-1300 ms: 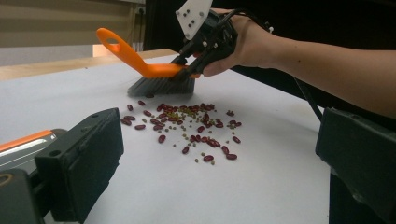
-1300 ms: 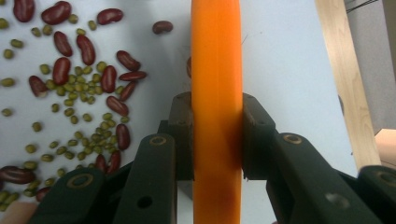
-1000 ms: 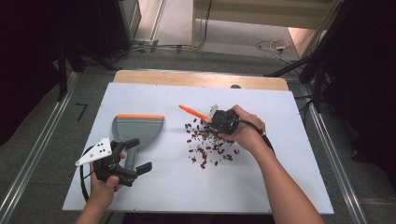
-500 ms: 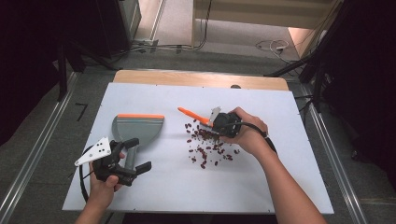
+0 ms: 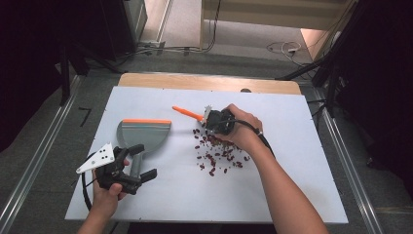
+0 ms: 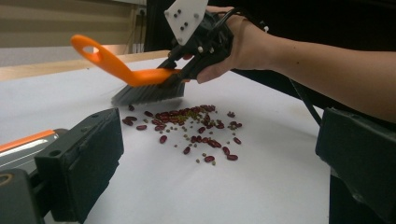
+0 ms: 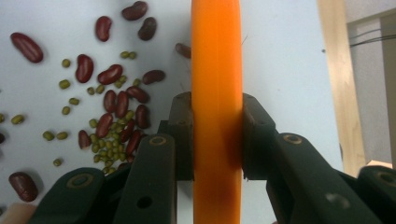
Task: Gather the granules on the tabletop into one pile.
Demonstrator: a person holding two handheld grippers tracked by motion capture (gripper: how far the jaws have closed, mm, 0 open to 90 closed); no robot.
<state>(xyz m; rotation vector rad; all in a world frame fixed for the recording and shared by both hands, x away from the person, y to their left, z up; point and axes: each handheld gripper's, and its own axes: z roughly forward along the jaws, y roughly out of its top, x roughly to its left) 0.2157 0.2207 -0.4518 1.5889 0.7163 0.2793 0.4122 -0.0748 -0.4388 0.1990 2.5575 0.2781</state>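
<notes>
The white table carries a grey dustpan at its left side. Right of the dustpan lie scattered beans. The right gripper is clamped on an orange brush above the beans. The left gripper, just below the dustpan, has its jaws apart, empty.

— Looks like a lab or test bench, not a home.
— Going by what?
— White board laid over a wooden table, framed by metal rails on a grey floor.
— And around it?
— Black curtains on both sides, dark stand legs, loose cables on the floor beyond.
— Anything homely?
— Just beans, a dustpan and a brush, set out like a staged trial.
</notes>
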